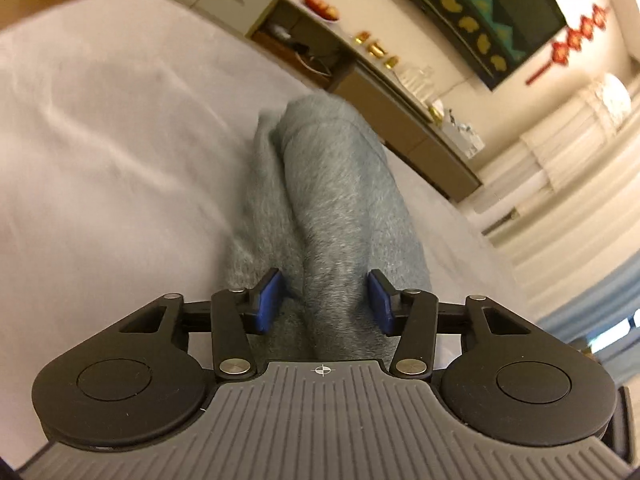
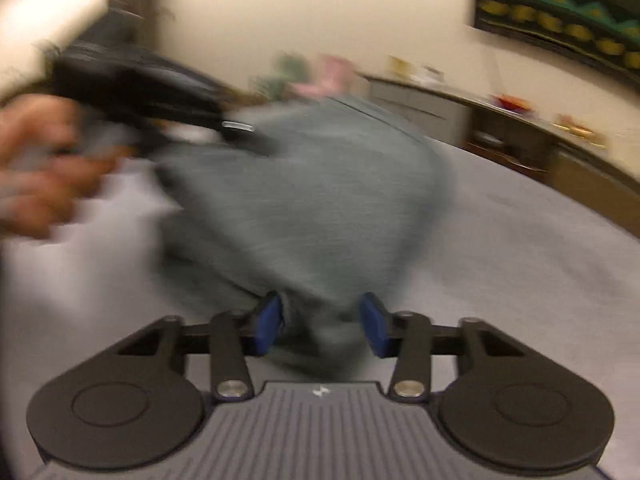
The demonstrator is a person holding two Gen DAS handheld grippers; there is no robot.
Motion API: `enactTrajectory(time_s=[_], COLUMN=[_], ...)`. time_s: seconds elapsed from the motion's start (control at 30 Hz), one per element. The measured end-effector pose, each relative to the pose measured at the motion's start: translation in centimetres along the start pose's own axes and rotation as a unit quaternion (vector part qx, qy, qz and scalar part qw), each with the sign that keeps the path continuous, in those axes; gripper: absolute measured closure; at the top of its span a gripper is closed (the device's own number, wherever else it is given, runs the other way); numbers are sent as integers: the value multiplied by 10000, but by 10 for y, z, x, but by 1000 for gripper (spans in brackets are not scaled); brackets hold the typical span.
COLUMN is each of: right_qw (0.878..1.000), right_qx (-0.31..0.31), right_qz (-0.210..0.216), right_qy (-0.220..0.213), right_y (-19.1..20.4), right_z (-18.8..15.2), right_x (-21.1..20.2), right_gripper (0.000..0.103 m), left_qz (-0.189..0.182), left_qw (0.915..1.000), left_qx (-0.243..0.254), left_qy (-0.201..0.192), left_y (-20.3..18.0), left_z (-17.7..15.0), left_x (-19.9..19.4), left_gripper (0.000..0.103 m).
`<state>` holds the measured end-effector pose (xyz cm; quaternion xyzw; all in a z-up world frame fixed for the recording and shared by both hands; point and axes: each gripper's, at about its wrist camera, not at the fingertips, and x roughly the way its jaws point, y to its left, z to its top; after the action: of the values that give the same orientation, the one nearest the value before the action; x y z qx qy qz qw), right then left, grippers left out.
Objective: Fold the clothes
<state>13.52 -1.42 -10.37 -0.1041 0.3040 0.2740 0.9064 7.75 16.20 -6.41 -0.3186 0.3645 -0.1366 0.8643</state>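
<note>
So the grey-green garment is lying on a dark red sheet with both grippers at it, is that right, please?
Not quite: the sheet is pale grey, not dark red, as the left wrist view shows. The grey-green garment does lie on it, with the left gripper and right gripper at it.

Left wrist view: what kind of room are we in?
Likely a home bedroom or living room: a bed-like surface under a grey sheet, a low sideboard with a fruit plate, and red hanging ornaments.
</note>
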Motion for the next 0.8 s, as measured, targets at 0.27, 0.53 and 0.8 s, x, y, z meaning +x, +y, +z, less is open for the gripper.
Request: enactTrajectory(time_s=[0.27,0.53,0.8], right_qw=[9536,8614,8304], right_qx=[2731,4785,5488], right_qz=[-1256,1587,920], right_qy=[-153,-620,-282], right_y=[-144,-152,-168], right_z=[-23,-55,-45], right_x=[-82,-101,-41], right_gripper=[55,36,56], left_qz=[-1145,-1244,-988], left_qw=[9911,9895,9897], left_qx=[505,-709,-1005], left_qy=[454,-201,-241], left_y=[-86,-34,-14], left_z=[-55,-57,-51], left_x=[38,0,-10], left_gripper=[72,52,34])
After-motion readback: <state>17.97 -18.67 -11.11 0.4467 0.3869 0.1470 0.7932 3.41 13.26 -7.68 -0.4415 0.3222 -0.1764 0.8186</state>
